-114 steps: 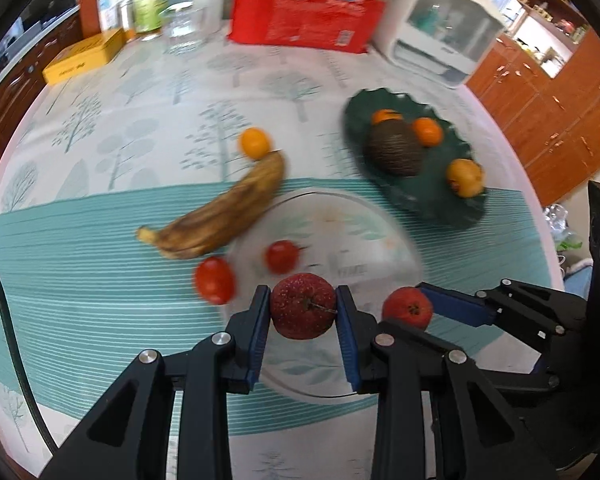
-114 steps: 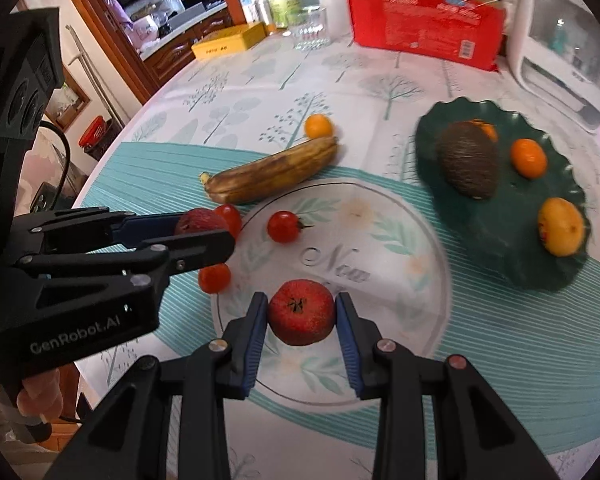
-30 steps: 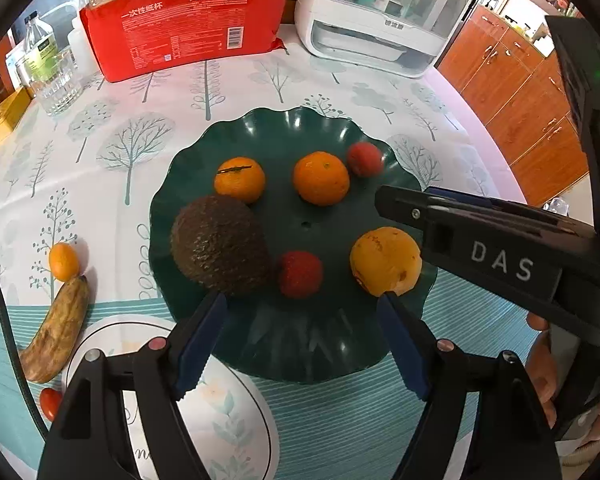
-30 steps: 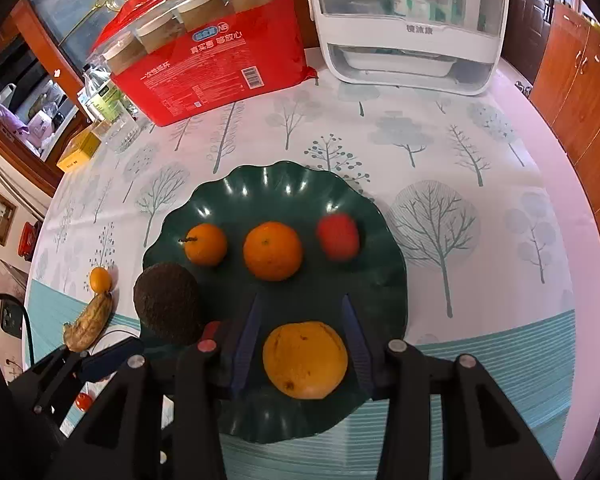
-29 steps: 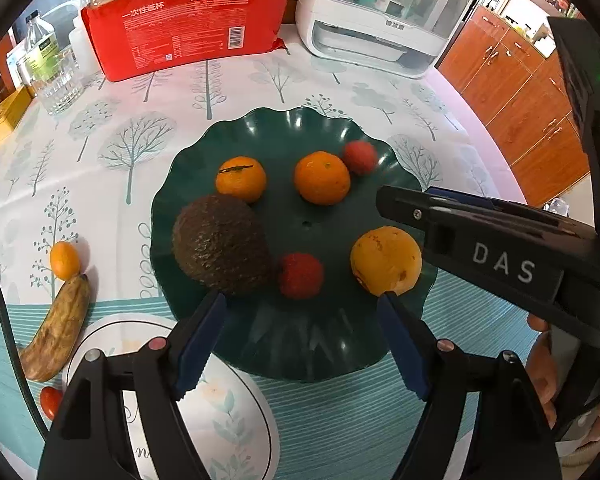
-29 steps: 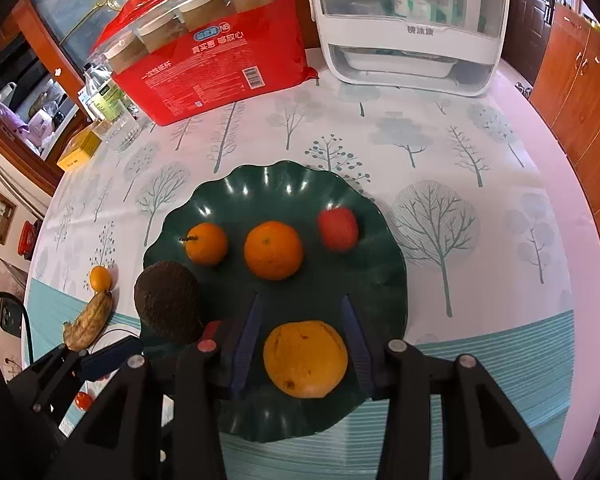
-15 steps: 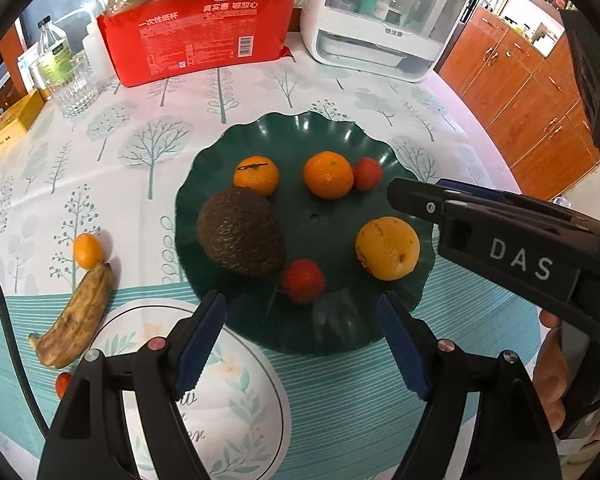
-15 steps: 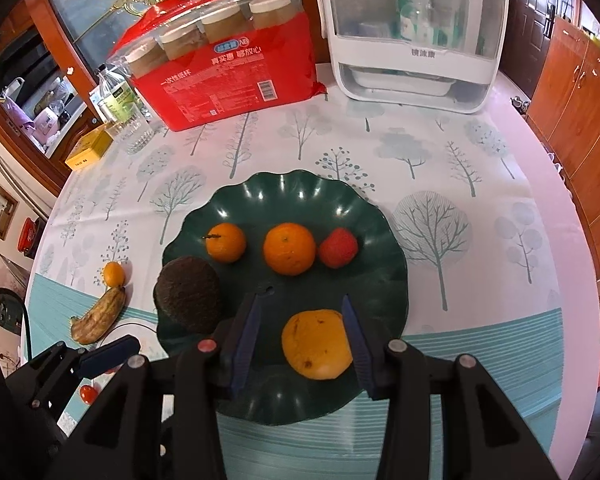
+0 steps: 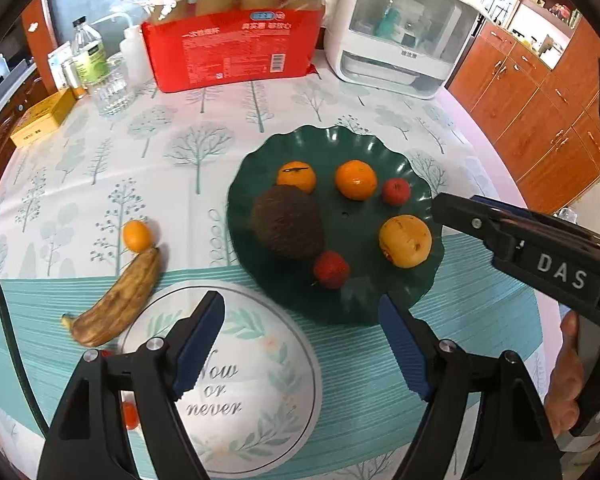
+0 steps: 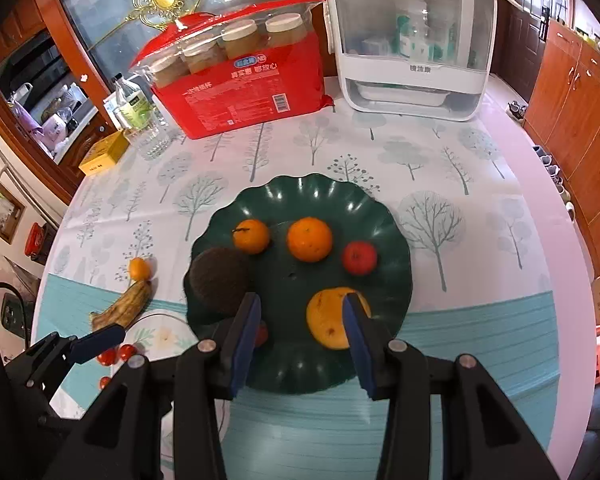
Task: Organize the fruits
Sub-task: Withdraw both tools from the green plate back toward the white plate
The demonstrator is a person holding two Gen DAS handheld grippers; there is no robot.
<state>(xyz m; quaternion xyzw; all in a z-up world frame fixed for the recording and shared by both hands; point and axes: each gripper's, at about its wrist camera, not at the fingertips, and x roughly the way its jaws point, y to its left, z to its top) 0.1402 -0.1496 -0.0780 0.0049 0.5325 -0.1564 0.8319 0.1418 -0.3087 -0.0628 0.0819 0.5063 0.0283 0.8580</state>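
Left wrist view: The left gripper (image 9: 300,344) is wide open and holds nothing. It hovers above the near rim of the green plate (image 9: 332,140) and the edge of the white plate (image 9: 260,400). The green plate carries six fruits: two oranges (image 9: 356,179), a brown fruit (image 9: 288,227), a yellow fruit (image 9: 405,241) and two small red fruits (image 9: 331,269). This portion of the task appears done. Left outside are a banana (image 9: 116,304) and a kumquat (image 9: 138,235), touching each other on the tablecloth well to the left of the fingers, plus small tomatoes (image 9: 130,416) partly hidden behind the left finger. The right gripper enters from the right, beside the green plate; its opening cannot be judged here.

Right wrist view: The right gripper (image 10: 300,330) is open and empty. Its right finger overlaps the yellow fruit (image 10: 328,320) in the picture; contact cannot be determined. The banana (image 10: 126,308), kumquat (image 10: 140,268) and tomatoes (image 10: 114,354) lie well to the left, near the left gripper's tip. Collecting these likely remains.
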